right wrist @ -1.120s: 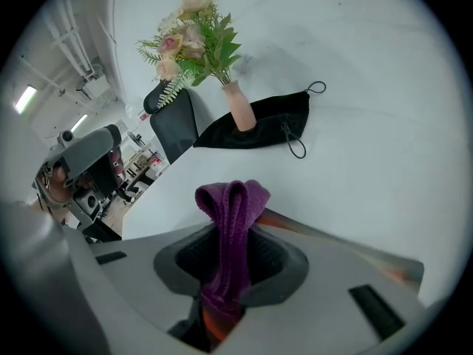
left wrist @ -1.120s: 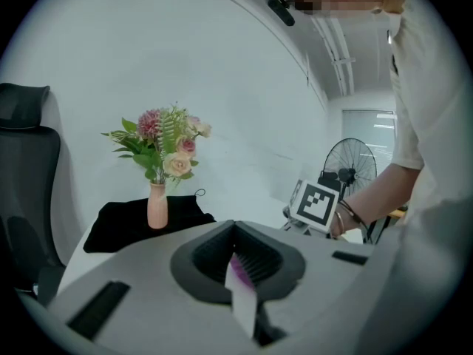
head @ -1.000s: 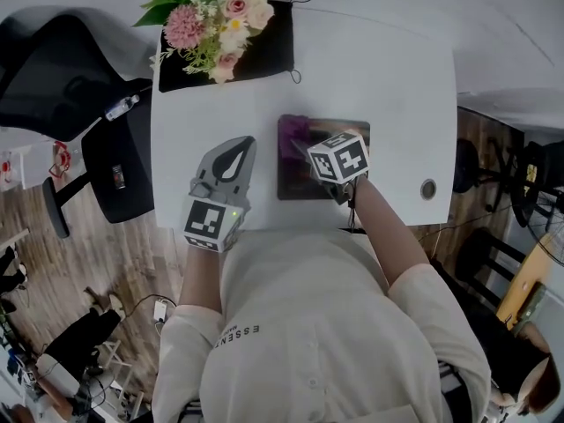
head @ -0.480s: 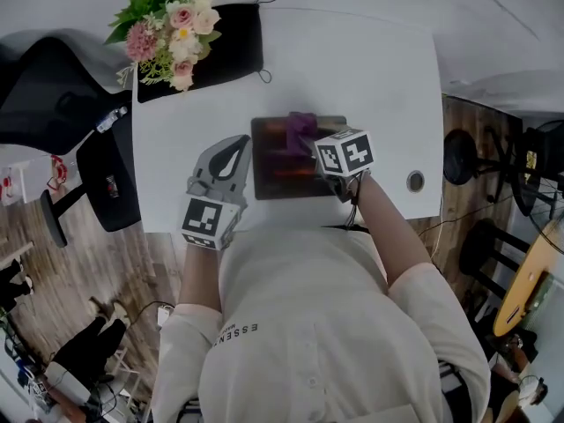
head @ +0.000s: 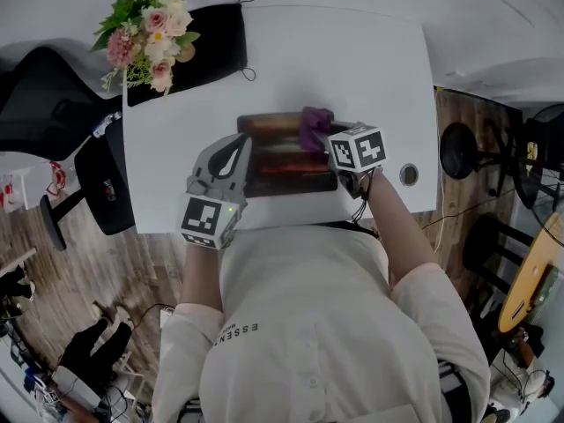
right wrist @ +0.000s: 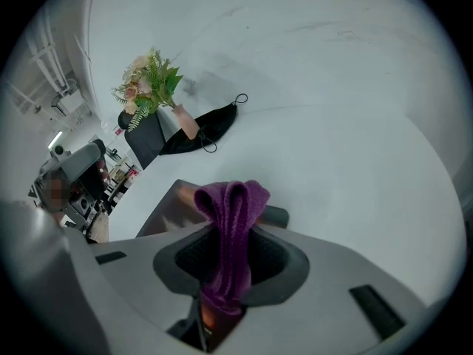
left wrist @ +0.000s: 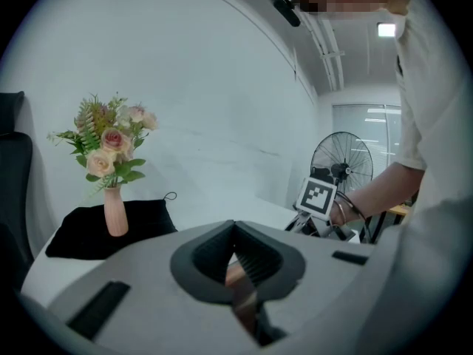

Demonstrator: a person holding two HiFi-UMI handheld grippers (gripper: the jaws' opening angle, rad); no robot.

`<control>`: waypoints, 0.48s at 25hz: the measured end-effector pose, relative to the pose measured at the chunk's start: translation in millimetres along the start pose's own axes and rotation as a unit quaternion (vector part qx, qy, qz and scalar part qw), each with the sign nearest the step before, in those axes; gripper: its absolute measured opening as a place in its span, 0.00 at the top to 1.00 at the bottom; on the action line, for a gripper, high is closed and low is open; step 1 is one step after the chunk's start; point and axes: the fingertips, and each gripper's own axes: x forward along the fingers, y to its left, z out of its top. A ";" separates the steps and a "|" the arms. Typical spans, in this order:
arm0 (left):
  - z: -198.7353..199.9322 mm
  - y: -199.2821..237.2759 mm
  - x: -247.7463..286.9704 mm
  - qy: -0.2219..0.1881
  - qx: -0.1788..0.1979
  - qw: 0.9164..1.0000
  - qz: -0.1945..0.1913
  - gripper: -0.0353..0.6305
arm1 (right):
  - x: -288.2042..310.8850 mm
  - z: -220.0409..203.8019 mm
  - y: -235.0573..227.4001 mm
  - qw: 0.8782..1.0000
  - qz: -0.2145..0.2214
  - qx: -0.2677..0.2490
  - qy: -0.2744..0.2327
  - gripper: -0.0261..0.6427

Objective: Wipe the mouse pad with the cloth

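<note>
A dark brown mouse pad [head: 282, 161] lies on the white table [head: 370, 69] close to its near edge. My right gripper [head: 326, 142] is shut on a folded purple cloth [head: 315, 127], which rests on the pad's right part. In the right gripper view the cloth [right wrist: 230, 213] stands up between the jaws, with the pad [right wrist: 171, 207] behind it. My left gripper [head: 236, 151] is shut, with its tips over the pad's left edge. In the left gripper view a strip of brown pad [left wrist: 241, 291] shows through its jaws.
A vase of pink flowers [head: 145, 29] stands on a black cloth [head: 207, 42] at the table's far left corner. A round cable hole [head: 408, 174] sits near the right edge. A black office chair [head: 53, 104] stands left of the table. A fan [left wrist: 341, 165] stands beyond the right side.
The right gripper has drawn the purple cloth from the pad's left part across to its right part. The left gripper has moved right onto the pad's left edge.
</note>
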 end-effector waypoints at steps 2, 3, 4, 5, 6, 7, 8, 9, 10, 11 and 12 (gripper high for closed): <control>-1.0 -4.9 1.7 0.001 0.002 1.000 -0.003 0.95 | -5.2 -2.5 -9.4 1.000 -0.008 0.005 -0.001 0.81; -1.7 -7.2 2.1 0.002 0.003 1.000 -0.005 0.95 | -8.2 -4.3 -14.4 1.000 -0.012 0.008 -0.001 0.81; -2.0 -9.2 2.3 0.003 0.003 1.000 -0.006 0.95 | -11.4 -6.3 -19.5 1.000 -0.017 0.011 0.000 0.81; -1.6 -10.5 2.2 0.003 0.004 1.000 -0.006 0.95 | -14.4 -8.2 -24.5 1.000 -0.022 0.014 0.000 0.81; -0.8 -11.1 2.1 0.002 0.004 1.000 -0.006 0.95 | -17.2 -9.8 -29.4 0.999 -0.028 0.017 0.001 0.81; 0.2 -11.2 1.8 0.001 0.005 1.000 -0.005 0.95 | -19.9 -11.0 -34.2 0.999 -0.033 0.018 0.001 0.81; 0.9 -11.4 1.4 -0.001 0.006 1.000 -0.004 0.95 | -22.7 -12.3 -38.9 0.999 -0.039 0.018 0.001 0.81; 1.3 -11.9 0.9 -0.002 0.006 1.000 -0.003 0.95 | -25.7 -13.6 -43.3 0.999 -0.045 0.019 0.001 0.81; 1.3 -12.8 0.2 -0.002 0.007 1.000 -0.002 0.95 | -28.8 -15.0 -47.5 0.998 -0.052 0.019 0.002 0.81; 0.8 -13.9 -0.7 -0.002 0.007 1.000 -0.001 0.95 | -31.8 -16.2 -51.1 0.998 -0.060 0.019 0.003 0.81; -0.1 -14.9 -1.5 -0.002 0.008 1.000 -0.001 0.95 | -34.8 -16.5 -53.9 0.997 -0.070 0.018 0.004 0.81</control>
